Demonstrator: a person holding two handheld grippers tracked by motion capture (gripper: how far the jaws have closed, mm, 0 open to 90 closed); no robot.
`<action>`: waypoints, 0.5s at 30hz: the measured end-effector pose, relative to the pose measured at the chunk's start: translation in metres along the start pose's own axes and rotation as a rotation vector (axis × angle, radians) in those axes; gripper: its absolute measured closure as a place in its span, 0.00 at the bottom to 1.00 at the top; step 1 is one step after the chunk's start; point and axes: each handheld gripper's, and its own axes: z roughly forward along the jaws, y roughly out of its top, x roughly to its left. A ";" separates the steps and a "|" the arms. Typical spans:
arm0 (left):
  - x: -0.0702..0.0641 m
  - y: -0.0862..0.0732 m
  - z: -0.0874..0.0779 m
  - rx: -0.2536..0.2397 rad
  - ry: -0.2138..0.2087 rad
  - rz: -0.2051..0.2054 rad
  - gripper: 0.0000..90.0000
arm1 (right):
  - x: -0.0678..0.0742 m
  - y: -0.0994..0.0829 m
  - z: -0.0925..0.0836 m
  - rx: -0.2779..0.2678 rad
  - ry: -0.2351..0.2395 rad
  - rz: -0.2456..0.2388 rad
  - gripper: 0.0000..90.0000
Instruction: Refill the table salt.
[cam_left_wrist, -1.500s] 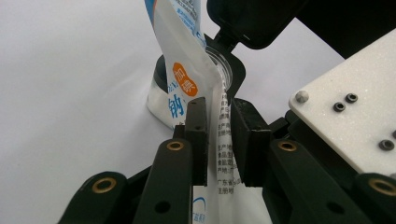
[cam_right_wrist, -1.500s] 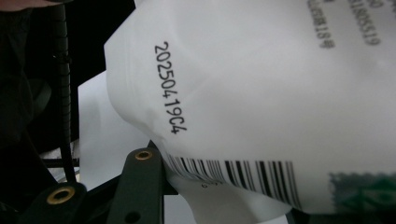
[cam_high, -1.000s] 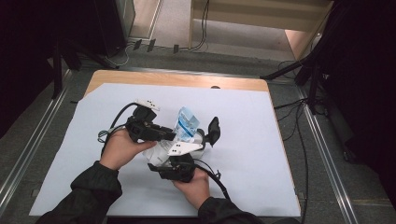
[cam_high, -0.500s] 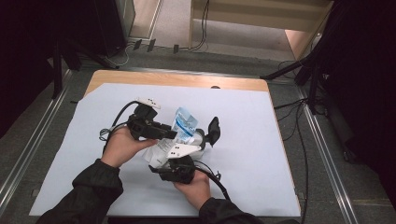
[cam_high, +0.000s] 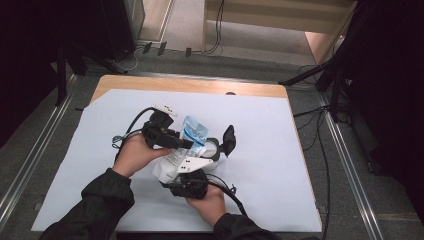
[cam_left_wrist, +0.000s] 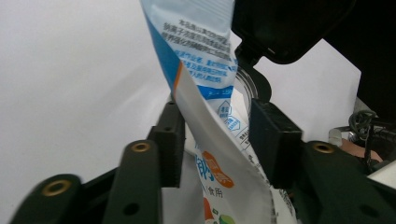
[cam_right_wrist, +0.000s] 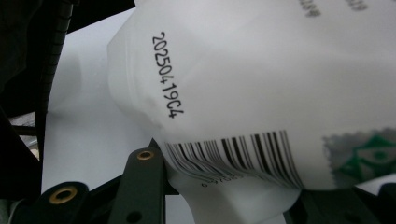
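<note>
Just the desk and the stuff around it

White sheet (cam_high: 280, 150) covers most of the wooden desk (cam_high: 200, 85), bare wood only along the far edge. Cables (cam_high: 216, 30) on the grey floor (cam_high: 345, 165) past that edge.

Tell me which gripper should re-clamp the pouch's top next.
Left. The left gripper, its jaws just opening, straddles the pouch, so it likely only needs to close. The right gripper clamps the barcode end, steadying it.
</note>
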 end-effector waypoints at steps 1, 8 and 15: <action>0.000 0.000 -0.001 -0.002 -0.006 -0.004 0.76 | 0.000 0.000 0.000 0.001 0.001 0.000 0.71; -0.002 0.000 -0.008 -0.011 -0.022 -0.004 0.95 | 0.002 -0.001 0.001 0.004 0.018 -0.022 0.68; -0.007 0.001 -0.012 -0.040 -0.046 0.007 0.98 | -0.002 0.001 -0.002 -0.003 0.040 0.009 0.59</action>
